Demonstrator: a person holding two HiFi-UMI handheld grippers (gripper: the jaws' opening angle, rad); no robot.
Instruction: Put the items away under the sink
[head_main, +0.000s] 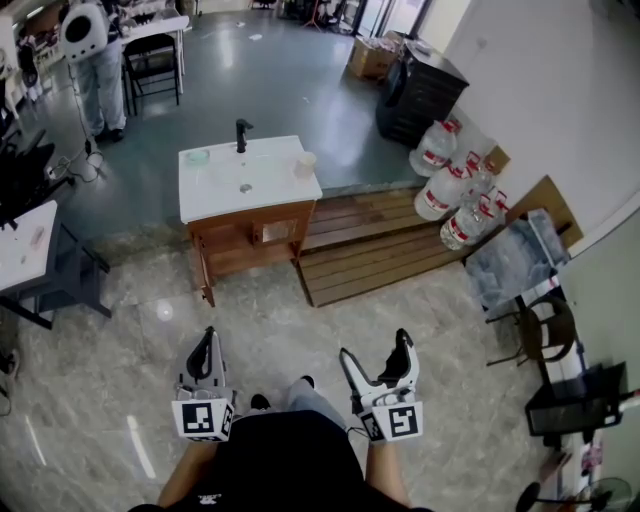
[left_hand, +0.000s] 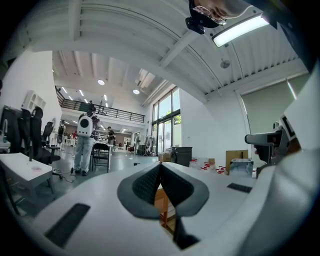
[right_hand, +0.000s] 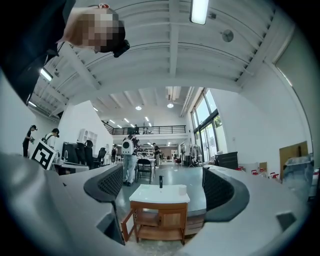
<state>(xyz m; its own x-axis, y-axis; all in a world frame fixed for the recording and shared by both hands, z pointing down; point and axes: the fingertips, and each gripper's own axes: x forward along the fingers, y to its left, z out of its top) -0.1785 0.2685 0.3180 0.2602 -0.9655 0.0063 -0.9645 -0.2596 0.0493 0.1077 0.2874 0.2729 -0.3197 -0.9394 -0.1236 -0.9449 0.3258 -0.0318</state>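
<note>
Facing the sink cabinet (head_main: 250, 238) from well back, you hold two grippers low: your left gripper (head_main: 207, 340) has its jaws pressed together on nothing, and your right gripper (head_main: 374, 346) has them spread and empty. On the sink top (head_main: 265, 188) stand one faucet (head_main: 242, 134), one cup (head_main: 306, 164) at its right edge and one small dish (head_main: 197, 157) at its left; one cabinet door (head_main: 204, 272) hangs open, the inside too dim to read

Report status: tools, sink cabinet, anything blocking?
Left tool shut, empty; right tool open, empty. Sink cabinet ahead, out of reach, door swung open; cup and dish on top. Floor between unobstructed.
</note>
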